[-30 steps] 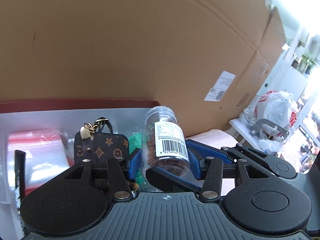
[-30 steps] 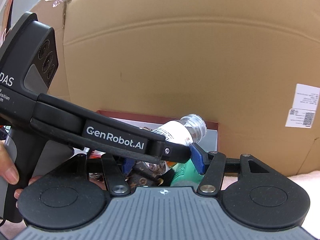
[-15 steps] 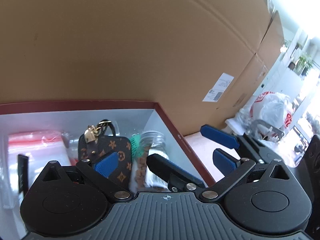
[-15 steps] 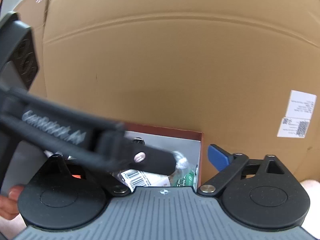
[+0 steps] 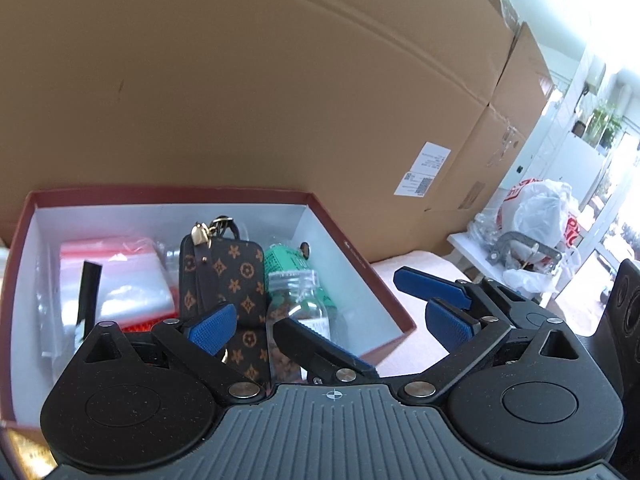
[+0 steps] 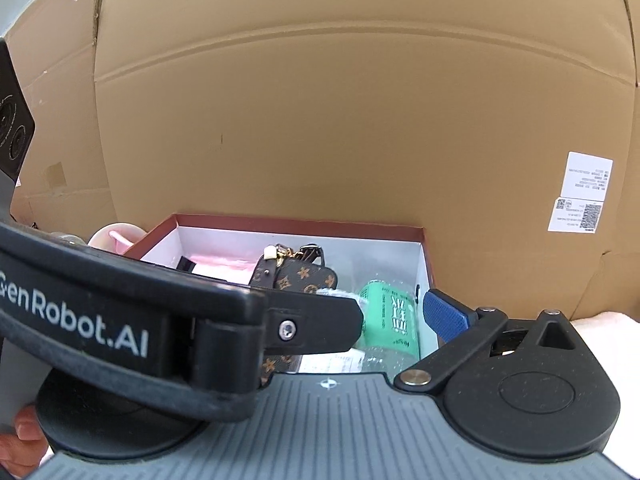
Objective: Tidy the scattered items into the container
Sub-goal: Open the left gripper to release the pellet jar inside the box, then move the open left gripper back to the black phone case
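Left wrist view: the left gripper (image 5: 328, 323) is seen with its blue pads (image 5: 212, 326) spread wide apart and nothing clamped between them. It is held above the near end of the red-rimmed box (image 5: 360, 258), which serves as the container. Beneath the gap a clear bottle of brown pellets (image 5: 298, 304) rests inside the box, neck toward the far wall; whether it lies flat or leans cannot be told. It is wedged between a monogrammed brown pouch (image 5: 236, 268) and a green-labelled bottle (image 5: 286, 260), with zip bags (image 5: 116, 276) packed to the left, so the items are kept from rolling. The wide opening is judged to let the fingers be lifted clear without dragging the bottle. Right wrist view: the right gripper (image 6: 328, 316) is held just behind the box. Only its right pad (image 6: 444, 316) is visible, swung outward on a splayed linkage, so it is judged to be apart and empty. Its left finger is hidden by the left gripper, which crosses in front. This spot beside the box is judged to be a waiting position. No scattered item is seen outside the box.
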The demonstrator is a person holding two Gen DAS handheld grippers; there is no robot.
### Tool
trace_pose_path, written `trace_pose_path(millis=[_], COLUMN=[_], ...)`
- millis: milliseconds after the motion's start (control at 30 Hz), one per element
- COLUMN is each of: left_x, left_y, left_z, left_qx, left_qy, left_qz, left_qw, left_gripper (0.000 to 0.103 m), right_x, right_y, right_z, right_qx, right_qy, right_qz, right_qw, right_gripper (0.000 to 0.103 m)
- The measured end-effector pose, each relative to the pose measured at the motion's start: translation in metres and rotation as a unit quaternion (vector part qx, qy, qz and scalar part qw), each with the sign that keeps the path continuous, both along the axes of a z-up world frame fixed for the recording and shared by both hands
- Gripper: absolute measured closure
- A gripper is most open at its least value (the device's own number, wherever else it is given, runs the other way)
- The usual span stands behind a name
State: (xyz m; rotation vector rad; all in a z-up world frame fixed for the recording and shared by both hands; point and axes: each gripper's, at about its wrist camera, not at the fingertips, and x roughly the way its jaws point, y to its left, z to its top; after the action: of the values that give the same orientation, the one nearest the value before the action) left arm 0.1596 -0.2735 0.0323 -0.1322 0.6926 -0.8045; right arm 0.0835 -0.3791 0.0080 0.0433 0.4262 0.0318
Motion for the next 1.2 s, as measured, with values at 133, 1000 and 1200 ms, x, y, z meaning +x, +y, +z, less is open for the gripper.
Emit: trace_pose_path(millis=[133, 1000, 1200], left_x=[-0.02, -0.127, -0.107], left_y=[0.021, 0.237, 0.267], left_z=[0.006, -0.066, -0.084], left_qx=[-0.016, -0.004, 0.014], left_qy=[-0.003, 0.027, 0.039], left_qz=[0.012, 0.219, 0.27], left_qw=[0.9998, 0.9754, 0.9619], left_gripper=[0.0, 0.0, 0.0], right_x=[-0.016, -0.089, -0.076], right_y=[0.005, 0.157, 0.185], right_z=[0.005, -0.046, -0.059], right_qx=[0.009, 0.047, 0.034], right_qy=[-0.004, 0.028, 0.05], right_qz=[-0.005, 0.083, 0.093], right_qw=[1.0, 0.995, 0.994], right_gripper=[0.001, 0.001, 0.001])
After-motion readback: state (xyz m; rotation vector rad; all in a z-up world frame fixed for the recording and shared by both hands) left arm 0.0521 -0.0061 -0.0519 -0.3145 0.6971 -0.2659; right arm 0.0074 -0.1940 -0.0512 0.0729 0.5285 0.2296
